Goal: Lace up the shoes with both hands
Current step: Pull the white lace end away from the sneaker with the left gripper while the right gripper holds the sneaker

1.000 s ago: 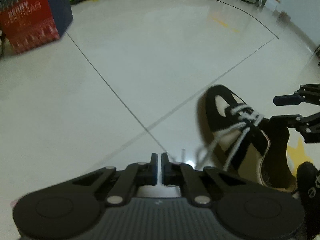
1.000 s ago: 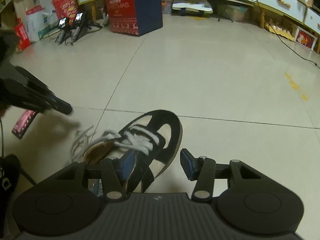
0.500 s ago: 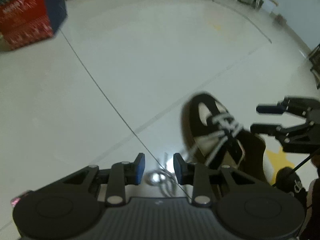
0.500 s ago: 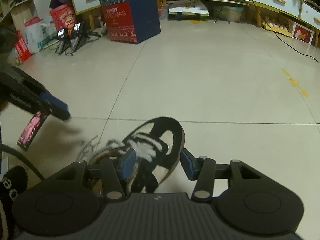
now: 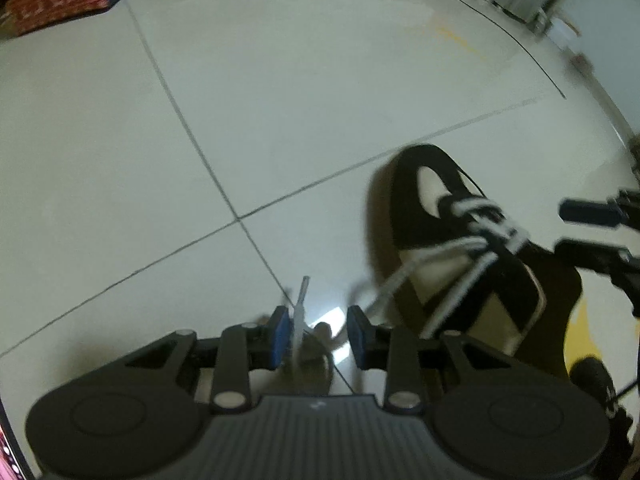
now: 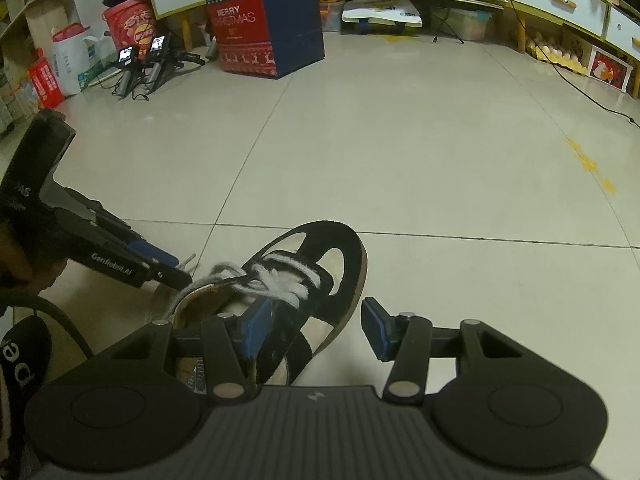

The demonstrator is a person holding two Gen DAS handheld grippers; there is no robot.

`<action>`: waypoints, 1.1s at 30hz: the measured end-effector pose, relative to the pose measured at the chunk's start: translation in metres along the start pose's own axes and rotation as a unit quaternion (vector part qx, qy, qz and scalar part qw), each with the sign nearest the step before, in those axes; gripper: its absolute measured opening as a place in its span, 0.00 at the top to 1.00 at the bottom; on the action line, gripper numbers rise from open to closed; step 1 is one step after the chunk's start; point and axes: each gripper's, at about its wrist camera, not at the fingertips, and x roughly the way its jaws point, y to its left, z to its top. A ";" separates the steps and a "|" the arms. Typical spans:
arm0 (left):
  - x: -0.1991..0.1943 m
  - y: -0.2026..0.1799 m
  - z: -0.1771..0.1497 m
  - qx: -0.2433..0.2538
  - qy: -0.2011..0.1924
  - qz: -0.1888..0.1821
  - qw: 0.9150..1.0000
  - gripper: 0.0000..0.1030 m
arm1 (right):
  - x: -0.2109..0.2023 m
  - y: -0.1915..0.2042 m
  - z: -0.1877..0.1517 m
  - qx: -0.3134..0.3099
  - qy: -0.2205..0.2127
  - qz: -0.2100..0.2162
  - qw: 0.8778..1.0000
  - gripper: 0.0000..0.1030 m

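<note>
Both our tongs gape, gripping nothing: left tongs (image 5: 319, 332) straddle a loose lace end (image 5: 301, 304); shoe (image 6: 316, 276) fills right tongs (image 6: 316, 330); gift box (image 6: 266, 16) far ahead.

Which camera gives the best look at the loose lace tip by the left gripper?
The left wrist view: the lace tip stands between the open left gripper pads. The right wrist view shows only a small sliver of it.

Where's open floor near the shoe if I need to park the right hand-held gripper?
Bare tile lies right of the shoe, beyond its toe and on toward the Christmas box. The shoe's left is crowded: the left hand-held gripper sits open over loose lace ends. The right hand-held gripper is open over the shoe.
</note>
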 end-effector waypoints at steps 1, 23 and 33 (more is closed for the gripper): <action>0.000 0.001 0.000 -0.005 -0.001 -0.001 1.000 0.70 | 0.000 0.000 0.000 0.000 0.000 0.000 1.000 0.49; -0.033 0.019 -0.004 0.003 -0.054 0.058 0.997 0.96 | 0.003 0.005 -0.002 -0.002 0.007 0.000 1.000 0.48; -0.126 0.034 0.019 0.100 -0.046 0.120 0.987 0.97 | -0.006 -0.006 0.000 0.005 -0.013 -0.008 1.000 0.48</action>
